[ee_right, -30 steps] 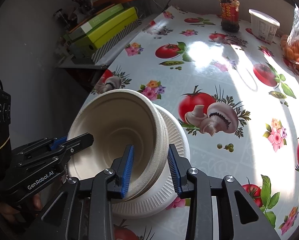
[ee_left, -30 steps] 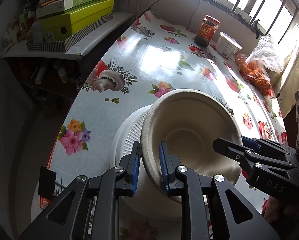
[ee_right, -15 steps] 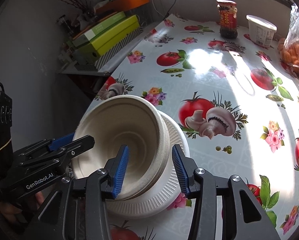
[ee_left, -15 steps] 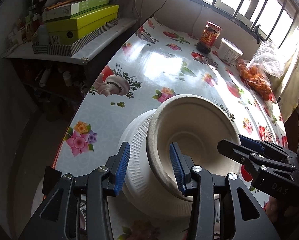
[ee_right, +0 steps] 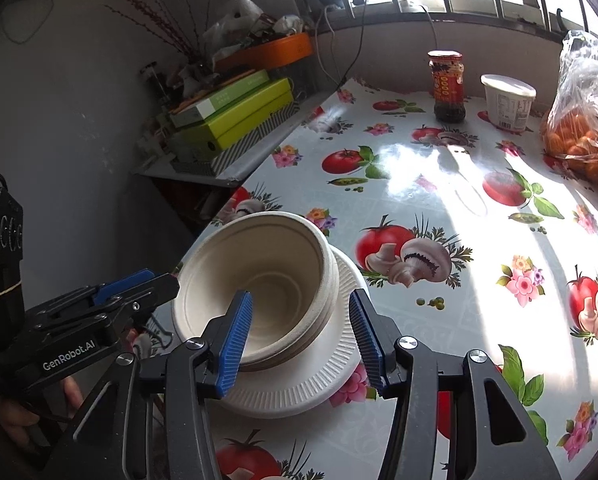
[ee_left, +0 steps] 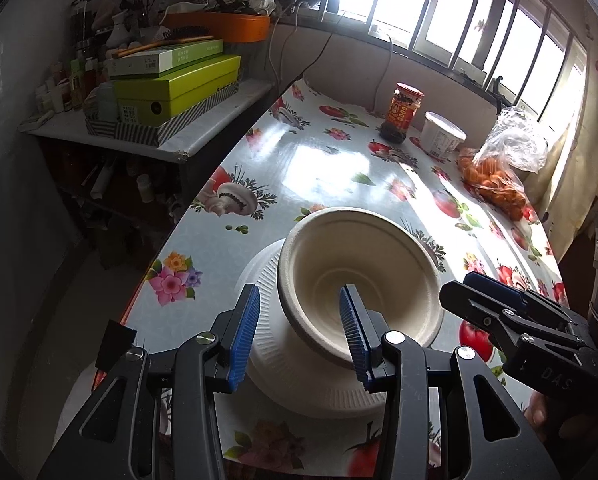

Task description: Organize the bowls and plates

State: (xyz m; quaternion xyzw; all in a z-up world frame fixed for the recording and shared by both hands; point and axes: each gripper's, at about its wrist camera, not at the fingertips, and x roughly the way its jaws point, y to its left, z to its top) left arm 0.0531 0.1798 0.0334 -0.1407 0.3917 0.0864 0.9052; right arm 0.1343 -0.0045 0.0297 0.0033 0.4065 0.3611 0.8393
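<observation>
A stack of beige paper bowls (ee_left: 359, 280) sits on a stack of white ribbed paper plates (ee_left: 307, 384) near the table's front left edge. It also shows in the right wrist view, bowls (ee_right: 267, 280) on plates (ee_right: 299, 380). My left gripper (ee_left: 299, 336) is open, its blue pads on either side of the bowl rim without gripping it. My right gripper (ee_right: 299, 340) is open too, its pads either side of the bowls' right rim. Each gripper shows in the other's view: the right (ee_left: 511, 320), the left (ee_right: 99, 308).
The table (ee_right: 439, 200) has a fruit-and-flower oilcloth. At the far end stand a red-lidded jar (ee_right: 447, 88), a white tub (ee_right: 507, 104) and a bag of oranges (ee_right: 579, 132). A side shelf with green boxes (ee_left: 175, 88) is to the left, past the table edge.
My left gripper has let go of the bowl rim and opened wide. Both grippers have drawn back and up from the stack, which now rests on the plates.
</observation>
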